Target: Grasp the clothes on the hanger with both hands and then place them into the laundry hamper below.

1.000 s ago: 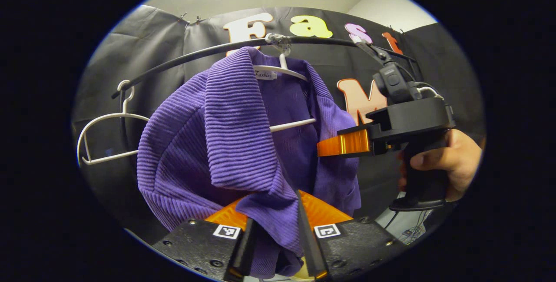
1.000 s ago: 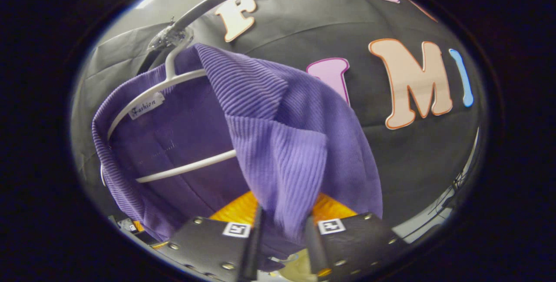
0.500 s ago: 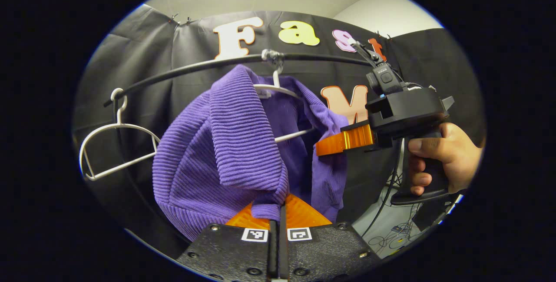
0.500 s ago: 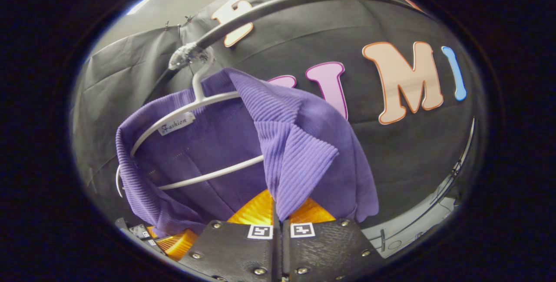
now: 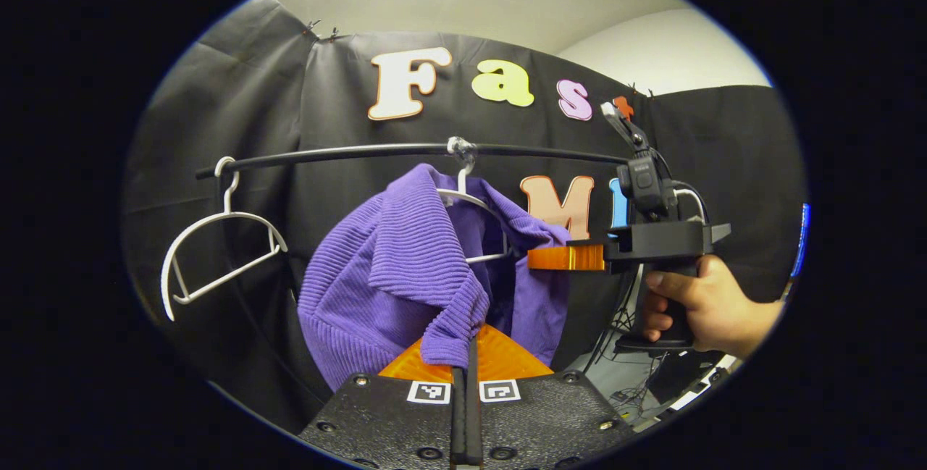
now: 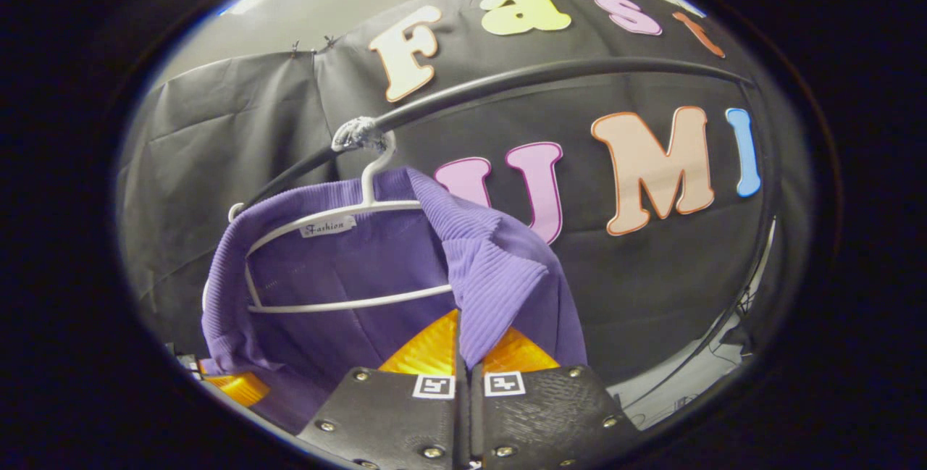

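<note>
Item: purple ribbed knit garment (image 5: pixel 405 267), qty 1, on white plastic hanger (image 6: pixel 347 220) under black rail (image 5: pixel 347 153). Change: my jaws, apart 1 s ago, now clenched on cloth, left gripper (image 5: pixel 469 354) at one lapel, right gripper (image 6: pixel 463 354) at other. Both holds made; lift-off next. Spare white hanger (image 5: pixel 210 253), qty 1, further along rail.

In the right gripper view, the right hand-held gripper (image 6: pixel 466 365) has its two fingers closed together on a ribbed fold of the purple garment (image 6: pixel 500 274). The garment hangs on a white hanger (image 6: pixel 340 220), whose hook sits on a dark rail (image 6: pixel 550 75). At lower left, the tip of the left hand-held gripper (image 6: pixel 235 387) meets the garment's other edge
</note>
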Available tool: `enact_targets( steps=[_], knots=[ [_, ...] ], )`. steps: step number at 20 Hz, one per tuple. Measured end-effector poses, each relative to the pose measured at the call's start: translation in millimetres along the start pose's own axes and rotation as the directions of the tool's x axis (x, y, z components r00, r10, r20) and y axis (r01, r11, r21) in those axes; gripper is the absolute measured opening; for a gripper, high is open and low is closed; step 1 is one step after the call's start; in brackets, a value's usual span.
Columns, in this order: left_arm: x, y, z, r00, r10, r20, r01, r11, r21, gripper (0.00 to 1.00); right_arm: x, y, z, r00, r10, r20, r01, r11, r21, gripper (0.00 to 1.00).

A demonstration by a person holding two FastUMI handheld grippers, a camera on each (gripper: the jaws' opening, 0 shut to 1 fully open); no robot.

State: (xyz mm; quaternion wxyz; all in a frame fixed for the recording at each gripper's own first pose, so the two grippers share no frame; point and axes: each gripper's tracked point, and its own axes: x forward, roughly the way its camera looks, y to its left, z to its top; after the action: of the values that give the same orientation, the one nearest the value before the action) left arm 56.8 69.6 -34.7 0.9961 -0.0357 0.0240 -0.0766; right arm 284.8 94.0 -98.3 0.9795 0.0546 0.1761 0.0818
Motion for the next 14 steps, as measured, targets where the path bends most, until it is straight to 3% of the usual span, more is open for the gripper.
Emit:
enact_targets(
  steps=[8,14],
  knots=[
    [-27.7,55.4,37.3,0.996,0.086,0.002,-0.086,0.995,0.043,0.00,-3.3,-21.8,27.2,0.995,-0.077,0.067,0.080,0.995,-0.054,0.01],
    [-22.0,106.1,92.5,0.980,0.182,0.085,-0.188,0.979,0.075,0.00,12.7,-50.0,58.7,0.965,-0.190,0.180,0.224,0.955,-0.195,0.01]
  ],
)
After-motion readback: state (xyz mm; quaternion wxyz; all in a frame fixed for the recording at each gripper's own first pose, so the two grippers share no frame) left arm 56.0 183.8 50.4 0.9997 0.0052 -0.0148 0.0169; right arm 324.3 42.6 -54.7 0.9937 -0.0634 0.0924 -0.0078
